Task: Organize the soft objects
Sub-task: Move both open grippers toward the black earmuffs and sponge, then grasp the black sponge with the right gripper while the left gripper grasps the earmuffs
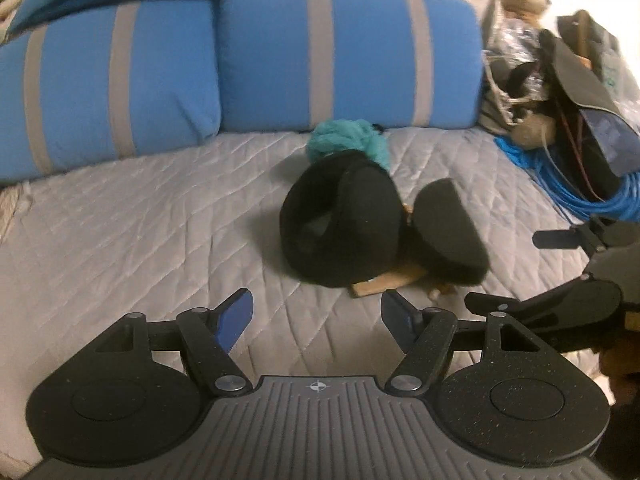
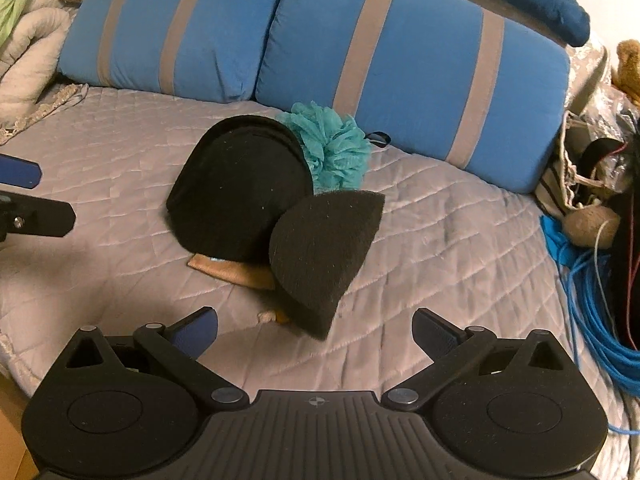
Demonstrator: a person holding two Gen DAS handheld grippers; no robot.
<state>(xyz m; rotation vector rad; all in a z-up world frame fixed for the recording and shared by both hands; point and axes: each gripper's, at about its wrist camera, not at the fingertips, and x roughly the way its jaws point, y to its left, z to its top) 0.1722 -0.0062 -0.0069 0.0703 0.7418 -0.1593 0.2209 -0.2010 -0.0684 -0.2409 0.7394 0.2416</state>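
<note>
A black neck pillow (image 1: 340, 220) (image 2: 240, 196) lies in the middle of the grey quilted bed. Leaning against it is a black half-round foam cushion (image 1: 448, 232) (image 2: 320, 256). Behind them sits a teal mesh bath pouf (image 1: 348, 140) (image 2: 332, 144). A tan flat piece (image 1: 384, 282) (image 2: 232, 272) pokes out from under the black items. My left gripper (image 1: 316, 320) is open and empty, short of the pile. My right gripper (image 2: 316, 332) is open too, with the foam cushion's near edge just ahead of its fingers. Each gripper shows at the other view's edge (image 1: 560, 276) (image 2: 24, 196).
Two blue pillows with grey stripes (image 1: 240, 64) (image 2: 360, 60) line the back of the bed. A coil of blue cable (image 1: 580, 188) (image 2: 596, 320), bags and a plush toy (image 2: 592, 224) crowd the right side. A bundled pale blanket (image 2: 28, 48) lies at the back left.
</note>
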